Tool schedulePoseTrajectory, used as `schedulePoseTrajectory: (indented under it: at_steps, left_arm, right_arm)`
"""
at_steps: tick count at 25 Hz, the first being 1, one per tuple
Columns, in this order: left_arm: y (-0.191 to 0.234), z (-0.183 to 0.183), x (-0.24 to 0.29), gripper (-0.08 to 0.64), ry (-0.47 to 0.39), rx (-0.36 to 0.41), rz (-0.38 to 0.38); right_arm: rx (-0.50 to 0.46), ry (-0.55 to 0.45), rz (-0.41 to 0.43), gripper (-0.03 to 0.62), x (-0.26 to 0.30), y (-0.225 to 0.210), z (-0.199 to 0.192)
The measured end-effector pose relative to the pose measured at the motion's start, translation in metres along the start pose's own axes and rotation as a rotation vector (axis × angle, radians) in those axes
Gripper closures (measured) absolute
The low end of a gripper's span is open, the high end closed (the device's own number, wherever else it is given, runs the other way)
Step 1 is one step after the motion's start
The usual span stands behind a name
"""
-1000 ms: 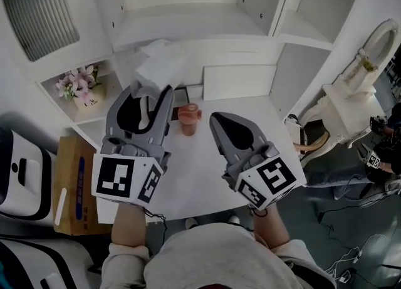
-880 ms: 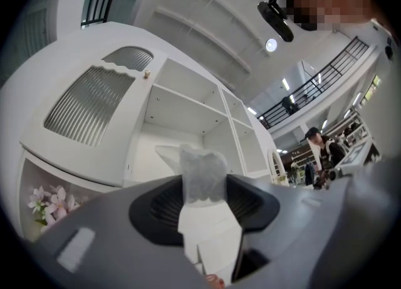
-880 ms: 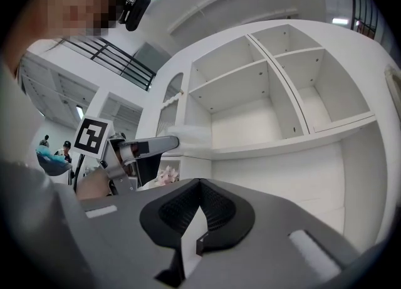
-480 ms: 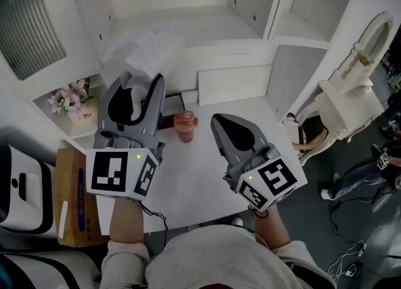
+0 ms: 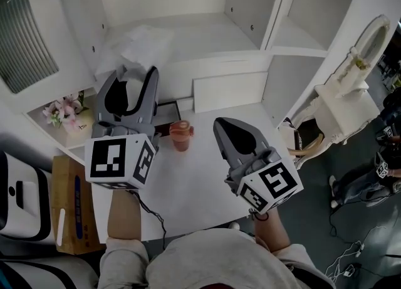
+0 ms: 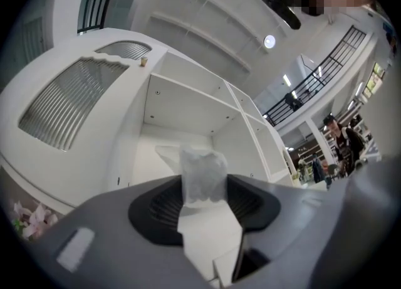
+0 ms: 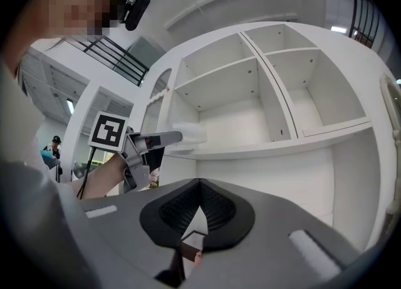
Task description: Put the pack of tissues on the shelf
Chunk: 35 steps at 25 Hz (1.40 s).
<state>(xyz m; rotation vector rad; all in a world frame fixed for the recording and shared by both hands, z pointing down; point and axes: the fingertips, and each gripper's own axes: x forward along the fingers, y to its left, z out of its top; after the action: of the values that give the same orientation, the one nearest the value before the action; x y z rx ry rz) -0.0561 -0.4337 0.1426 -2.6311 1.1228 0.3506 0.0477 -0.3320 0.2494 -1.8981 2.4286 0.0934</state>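
Note:
The pack of tissues, white in clear wrap, is pinched between the jaws of my left gripper. The pack's far end lies over the board of the white shelf, at its left compartment. In the left gripper view the pack stands between the pads, with that open compartment straight ahead. My right gripper hangs over the white table, jaws together and empty. The right gripper view shows the left gripper holding the pack at the shelf's edge.
An orange cup stands on the table between the grippers, with a dark flat item behind it. A pot of pink flowers sits in a low cubby at left, a cardboard box below it. An ornate white stand is at right.
My left gripper has carried the tissue pack up and forward, from in front of the shelf to over its left compartment. The right gripper has barely moved.

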Motion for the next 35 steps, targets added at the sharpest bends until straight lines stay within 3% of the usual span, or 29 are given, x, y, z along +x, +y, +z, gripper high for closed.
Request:
schedulePoseTrajectory:
  at_steps: [5, 11, 15, 21, 24, 27, 31, 35]
  left_arm:
    - [0.008, -0.004, 0.017, 0.357, 0.037, 0.007, 0.019]
    - [0.011, -0.024, 0.038, 0.306, 0.15, 0.082, 0.053]
    - [0.012, -0.025, 0.035, 0.254, 0.134, 0.086, 0.078]
    - [0.014, -0.021, 0.022, 0.251, 0.104, 0.039, 0.088]
    - [0.013, -0.017, 0.011, 0.274, 0.068, -0.014, 0.081]
    - [0.015, -0.012, 0.001, 0.355, 0.042, -0.045, 0.085]
    - [0.015, -0.014, 0.001, 0.486, 0.058, -0.031, 0.091]
    - [0.015, -0.016, 0.007, 0.509, 0.08, 0.0, 0.101]
  right_arm:
    - [-0.003, 0.017, -0.006, 0.591, 0.002, -0.007, -0.001]
    - [-0.005, 0.032, 0.003, 0.592, 0.002, -0.009, -0.004]
    - [-0.004, 0.041, 0.005, 0.591, 0.0, -0.012, -0.007]
    - [-0.001, 0.041, 0.009, 0.591, -0.002, -0.014, -0.008]
    - [-0.002, 0.042, 0.018, 0.591, -0.001, -0.012, -0.009]
    - [-0.002, 0.041, 0.027, 0.592, 0.001, -0.009, -0.009]
    - [-0.002, 0.04, 0.038, 0.591, 0.002, -0.005, -0.009]
    - [-0.005, 0.039, 0.036, 0.591, 0.0, -0.005, -0.008]
